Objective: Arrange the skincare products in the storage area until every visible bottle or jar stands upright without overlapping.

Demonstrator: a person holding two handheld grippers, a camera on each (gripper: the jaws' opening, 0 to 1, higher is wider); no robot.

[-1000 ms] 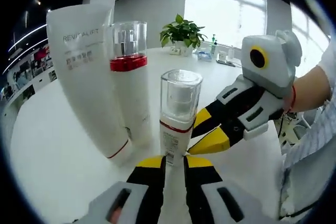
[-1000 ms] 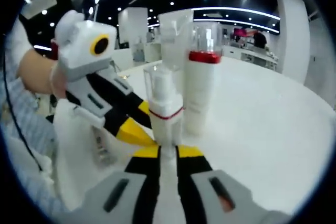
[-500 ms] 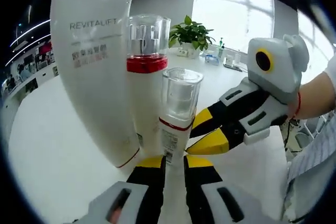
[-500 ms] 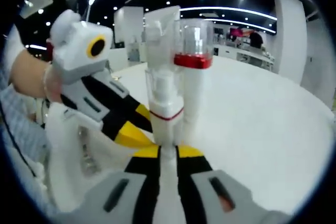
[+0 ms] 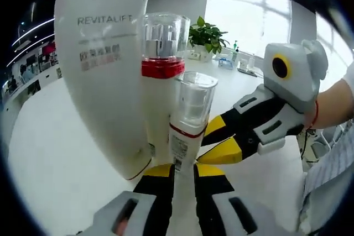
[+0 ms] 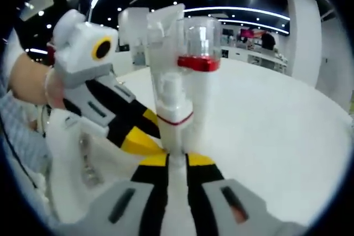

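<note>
A small white pump bottle (image 5: 188, 120) with a clear cap and a red ring stands upright, its base between the jaws of my left gripper (image 5: 183, 171), which is shut on it. My right gripper (image 5: 213, 142) comes in from the right, its yellow tips closed against the same bottle's lower part. Just behind stand a taller bottle (image 5: 160, 98) with a red band and a big white REVITALIFT tube (image 5: 105, 81), both upright. In the right gripper view the small bottle (image 6: 174, 114) rises from my right gripper (image 6: 176, 161), the left gripper (image 6: 146, 136) meets it from the left, and the taller bottle (image 6: 200, 81) stands right behind.
The round white table (image 5: 50, 158) spreads out to the left and far side. A potted plant (image 5: 207, 34) and small items (image 5: 235, 59) sit at its far edge. A person's hand (image 5: 332, 103) holds the right gripper; a pale sleeve (image 6: 72, 175) hangs at the left.
The small bottle, held by both grippers, has been carried closer to the tube and the taller bottle, which now loom larger right behind it.
</note>
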